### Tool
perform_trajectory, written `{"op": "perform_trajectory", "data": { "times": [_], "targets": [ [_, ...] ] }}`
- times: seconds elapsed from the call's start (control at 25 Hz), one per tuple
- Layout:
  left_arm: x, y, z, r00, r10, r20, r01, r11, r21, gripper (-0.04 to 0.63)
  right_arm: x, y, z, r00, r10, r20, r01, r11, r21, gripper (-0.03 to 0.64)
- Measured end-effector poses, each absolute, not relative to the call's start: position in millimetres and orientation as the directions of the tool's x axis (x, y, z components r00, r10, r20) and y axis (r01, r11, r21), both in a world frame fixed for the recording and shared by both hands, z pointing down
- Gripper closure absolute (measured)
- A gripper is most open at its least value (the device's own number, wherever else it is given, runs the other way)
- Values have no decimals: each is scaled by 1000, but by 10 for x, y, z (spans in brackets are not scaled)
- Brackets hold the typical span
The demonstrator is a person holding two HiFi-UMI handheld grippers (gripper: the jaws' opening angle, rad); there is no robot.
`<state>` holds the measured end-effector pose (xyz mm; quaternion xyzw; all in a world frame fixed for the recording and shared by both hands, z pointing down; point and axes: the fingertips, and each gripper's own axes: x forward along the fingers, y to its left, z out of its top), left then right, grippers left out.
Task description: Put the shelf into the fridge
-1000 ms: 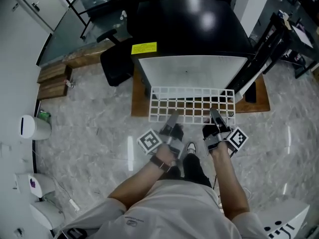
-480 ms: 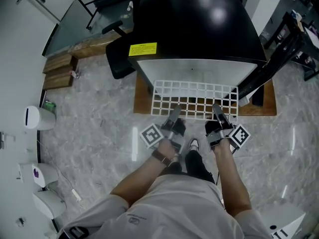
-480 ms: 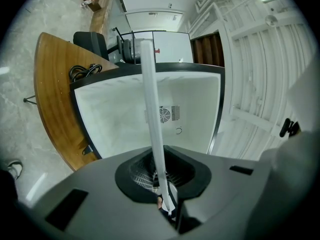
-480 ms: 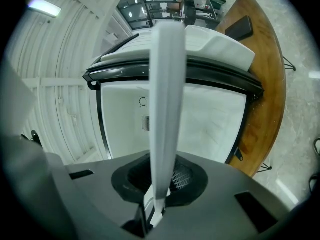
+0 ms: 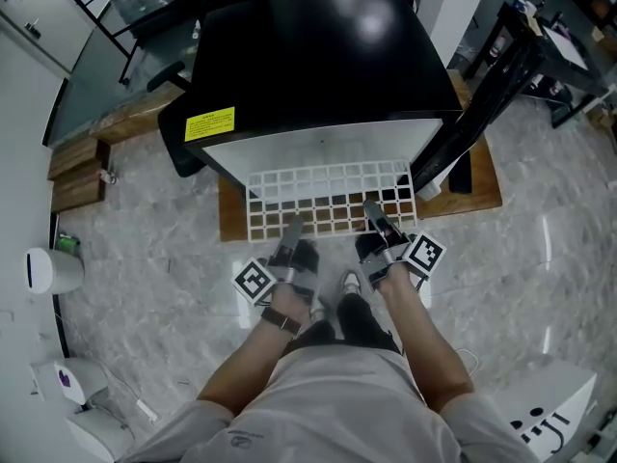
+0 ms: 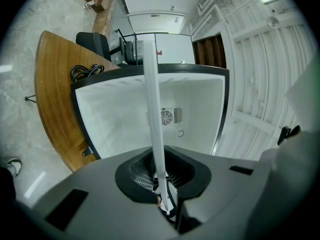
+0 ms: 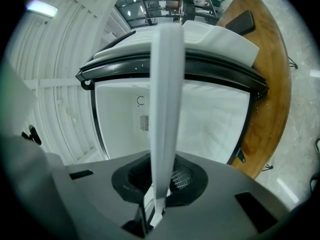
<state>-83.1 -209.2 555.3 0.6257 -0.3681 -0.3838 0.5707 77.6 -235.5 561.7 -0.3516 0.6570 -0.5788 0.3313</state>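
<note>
Fridge (image 5: 318, 56): small black-topped unit, far centre, open toward the person w/ the white cavity facing near. It sits on a wooden platform (image 5: 234, 225) on the marble floor. Back wall has a small fan vent (image 6: 168, 116).

Shelf (image 5: 328, 196): white wire grid held approx flat. Its far edge is at the mouth of the cavity. Most of the grid is outside, over the platform, w/ the near edge toward the person.

Left gripper (image 5: 291, 230): jaws pressed onto the near edge of the shelf, left of centre. In the left gripper view the shelf shows edge-on as a thin white strip (image 6: 152, 109) running from between the jaws toward the cavity.

Right gripper (image 5: 372, 212): same, pinching the near edge right of centre. The right gripper view shows the strip (image 7: 165, 109) clamped between its jaws, pointing into the fridge.

Step, as I judge it: start of insertion. The shelf is gripped and lined up w/ the opening but not yet seated.

Next move likely calls for:
- keeping the grid level & square to the opening
- finding the side supports (can't make them out here)
- pushing both grippers forward evenly

Uneven push = grid skews & jams against a side wall.
</note>
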Motion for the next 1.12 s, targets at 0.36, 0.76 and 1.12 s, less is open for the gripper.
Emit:
{"op": "perform_trajectory", "data": {
  "times": [0.36,0.76,1.12],
  "targets": [
    [-798,-2114,5604,427,-903,-50,-15,-63,998,567,801,-2429,5667,-524,-851,-22,-69,68,-995,569],
    [-819,-2221,5636,417,-908,-39,-33,-58,998,568,816,-2522,5691,-492,-871,-7,-83,54,-995,569],
    [-823,-2490,5698,419,-908,-22,-64,-54,996,567,846,-2803,5713,-484,-875,2,-90,47,-995,569]
  ]
}}
